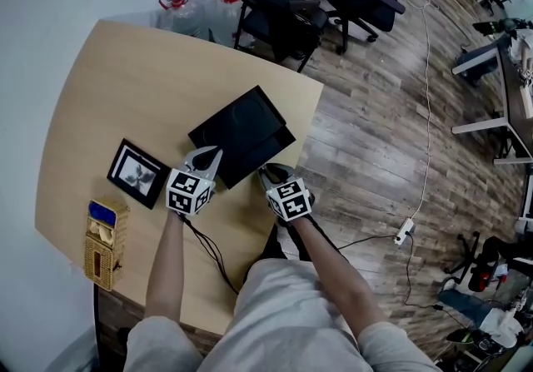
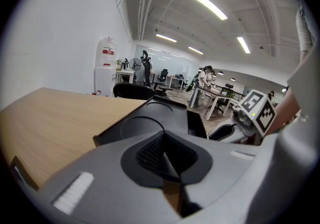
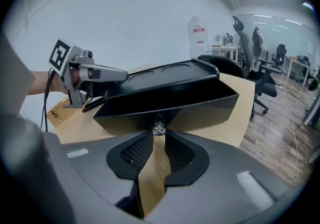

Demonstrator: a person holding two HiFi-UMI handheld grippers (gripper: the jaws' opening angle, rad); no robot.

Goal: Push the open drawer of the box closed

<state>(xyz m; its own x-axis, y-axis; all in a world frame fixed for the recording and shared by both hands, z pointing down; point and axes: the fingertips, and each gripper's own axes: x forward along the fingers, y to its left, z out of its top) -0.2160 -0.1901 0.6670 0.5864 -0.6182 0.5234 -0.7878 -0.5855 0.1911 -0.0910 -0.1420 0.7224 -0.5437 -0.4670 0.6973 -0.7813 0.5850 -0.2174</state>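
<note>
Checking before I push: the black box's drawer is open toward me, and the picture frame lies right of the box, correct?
Not quite. The head view shows the picture frame lying left of the black box, not right. The drawer is open toward you.

In the head view the left gripper (image 1: 210, 159) and right gripper (image 1: 270, 172) cover the front of the flat black box (image 1: 241, 125) and its open drawer (image 3: 170, 98). In the right gripper view a small shiny knob (image 3: 158, 129) sits at the jaws' tips; whether they pinch it is unclear.
</note>
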